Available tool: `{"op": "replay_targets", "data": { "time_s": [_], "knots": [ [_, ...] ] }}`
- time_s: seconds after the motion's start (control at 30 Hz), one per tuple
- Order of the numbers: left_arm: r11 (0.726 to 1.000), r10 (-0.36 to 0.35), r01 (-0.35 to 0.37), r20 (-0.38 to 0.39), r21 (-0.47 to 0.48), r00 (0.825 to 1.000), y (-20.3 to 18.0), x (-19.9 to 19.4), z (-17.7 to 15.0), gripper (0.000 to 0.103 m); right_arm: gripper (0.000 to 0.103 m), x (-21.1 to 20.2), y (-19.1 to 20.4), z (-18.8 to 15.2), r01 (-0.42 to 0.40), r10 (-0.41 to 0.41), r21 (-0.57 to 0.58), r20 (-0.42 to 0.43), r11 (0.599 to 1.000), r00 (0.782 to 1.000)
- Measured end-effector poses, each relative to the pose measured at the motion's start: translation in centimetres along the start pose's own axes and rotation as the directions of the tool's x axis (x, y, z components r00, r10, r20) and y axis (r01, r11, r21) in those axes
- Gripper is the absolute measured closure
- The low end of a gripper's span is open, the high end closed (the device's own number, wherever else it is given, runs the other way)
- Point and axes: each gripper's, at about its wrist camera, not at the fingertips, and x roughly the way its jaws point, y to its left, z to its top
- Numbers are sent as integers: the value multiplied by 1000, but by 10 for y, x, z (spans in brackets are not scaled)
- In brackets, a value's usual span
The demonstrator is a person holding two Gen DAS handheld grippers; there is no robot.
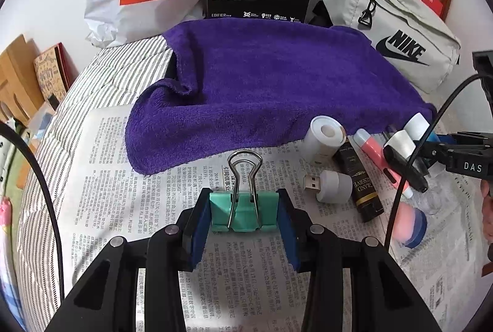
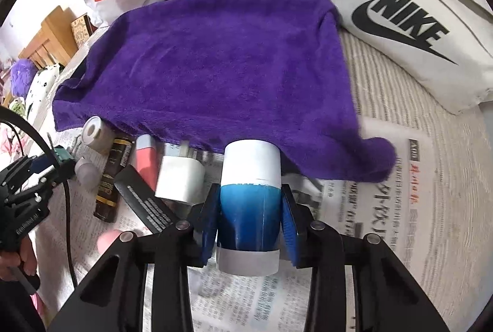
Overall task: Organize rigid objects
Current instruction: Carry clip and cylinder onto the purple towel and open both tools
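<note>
A teal binder clip stands with wire handles up over the newspaper. A blue-and-white bottle lies lengthwise, cap toward the purple towel.

Bright, even daylight; soft shadows on the newspaper; strong fisheye bending with dark corners; purple towel edge motion-blurred

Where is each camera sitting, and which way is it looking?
Left wrist: on the left hand-held gripper, looking forward along its fingers, shut on a green binder clip, toward the purple towel; the right hand-held gripper shows at the right edge.
Right wrist: on the right hand-held gripper, facing the same towel, shut on a blue and white bottle; the left hand shows at the left edge.
Shared: towel, newspaper, Nike bag.
</note>
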Motion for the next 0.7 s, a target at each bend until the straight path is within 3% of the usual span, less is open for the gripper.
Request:
{"op": "replay_targets", "data": {
  "time_s": [0.3, 0.7],
  "knots": [
    [999, 28, -28, 9, -15, 1000, 9, -19, 4, 64, 67, -25, -26, -10, -19, 18, 55, 20, 998, 1000],
    [1000, 17, -17, 57, -8, 998, 11, -47, 30, 64, 67, -54, -28, -1, -51, 48, 36, 68, 998, 997]
  ]
}}
